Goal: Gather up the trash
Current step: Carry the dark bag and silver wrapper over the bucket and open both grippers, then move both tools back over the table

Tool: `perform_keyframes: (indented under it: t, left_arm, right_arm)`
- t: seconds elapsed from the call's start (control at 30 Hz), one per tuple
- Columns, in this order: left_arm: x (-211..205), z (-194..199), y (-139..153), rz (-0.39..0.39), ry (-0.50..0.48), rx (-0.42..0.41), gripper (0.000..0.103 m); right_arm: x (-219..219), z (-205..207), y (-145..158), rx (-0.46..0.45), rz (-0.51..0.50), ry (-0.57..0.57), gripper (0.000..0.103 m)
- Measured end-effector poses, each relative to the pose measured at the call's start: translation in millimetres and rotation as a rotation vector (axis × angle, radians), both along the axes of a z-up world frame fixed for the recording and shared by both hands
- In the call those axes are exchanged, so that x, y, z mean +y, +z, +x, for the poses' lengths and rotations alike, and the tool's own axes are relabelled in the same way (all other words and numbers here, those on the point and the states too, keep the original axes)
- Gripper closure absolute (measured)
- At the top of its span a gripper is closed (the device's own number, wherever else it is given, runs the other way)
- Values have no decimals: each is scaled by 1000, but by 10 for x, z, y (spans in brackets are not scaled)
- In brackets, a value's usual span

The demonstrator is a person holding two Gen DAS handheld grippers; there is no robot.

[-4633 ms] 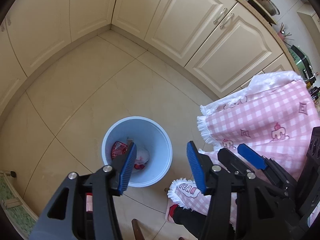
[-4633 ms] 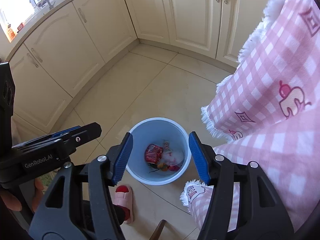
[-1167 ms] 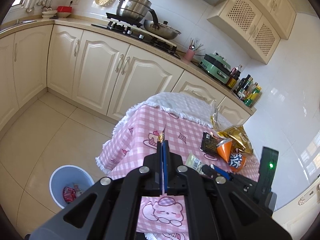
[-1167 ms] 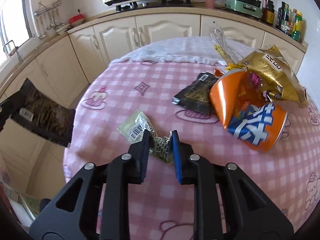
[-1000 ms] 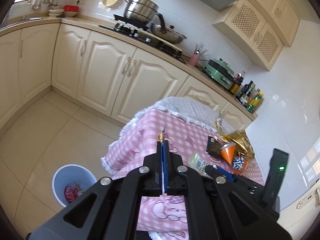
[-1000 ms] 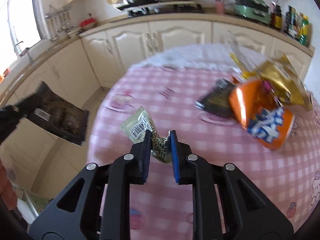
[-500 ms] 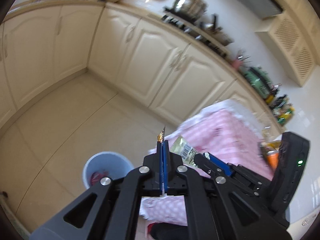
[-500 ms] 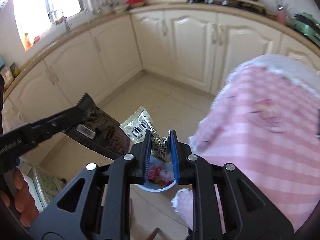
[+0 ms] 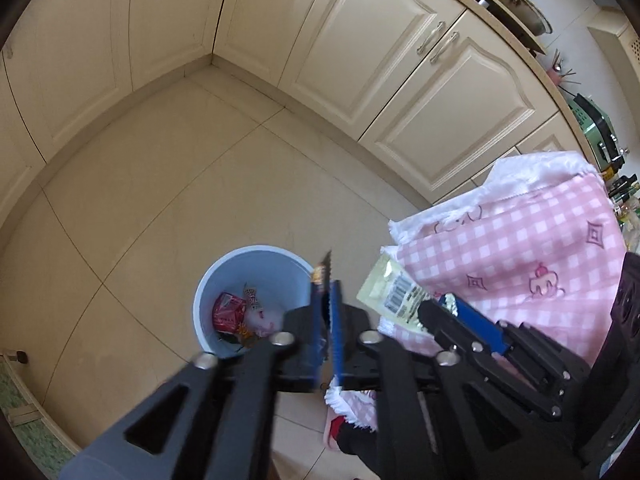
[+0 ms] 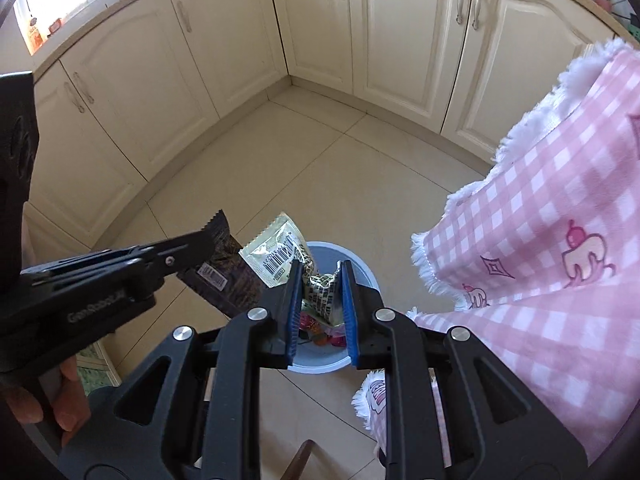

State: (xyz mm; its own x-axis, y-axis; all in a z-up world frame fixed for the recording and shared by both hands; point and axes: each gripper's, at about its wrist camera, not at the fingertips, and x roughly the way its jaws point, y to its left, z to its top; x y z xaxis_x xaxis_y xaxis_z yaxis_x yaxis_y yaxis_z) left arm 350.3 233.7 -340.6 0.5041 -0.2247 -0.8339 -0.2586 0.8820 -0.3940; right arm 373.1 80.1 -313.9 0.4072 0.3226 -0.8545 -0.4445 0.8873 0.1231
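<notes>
The left gripper [image 9: 326,292], jaws just opening, is loosening on the dark wrapper [image 10: 224,276] above the blue bin [image 9: 224,276]; it should release fully over the opening. The right gripper [image 10: 320,284] is clamping the pale packet [image 10: 276,258] over the bin beside the table's pink cloth [image 10: 540,220]; it should open only once centred.

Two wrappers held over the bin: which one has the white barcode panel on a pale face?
The pale green wrapper pinched in the right gripper. The left gripper holds a dark brown wrapper with only a small label.
</notes>
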Motion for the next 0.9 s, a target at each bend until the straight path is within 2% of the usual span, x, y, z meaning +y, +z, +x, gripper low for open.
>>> perform_keyframes:
  t: [0.03,0.07,0.5,0.63,0.9]
  left_arm:
    - [1,17,-19,2,3,-5,68]
    - [1,22,-27,13,9,-10,60]
    - [162,-119,-174,59,57,56,56]
    - [217,-180,-148,57,70,57,56]
    - [261,-300,69,54,84,18,54]
  right_arm:
    - [-2,20,-35,5,-5,-3,84]
    - [-6,19,-56,10,-6,-4,84]
    - [40,39,-186,32,17,-3,84]
    - [76,23,-113,26,34,-1,83]
    - [115,-10,96,-13,68,-15,73]
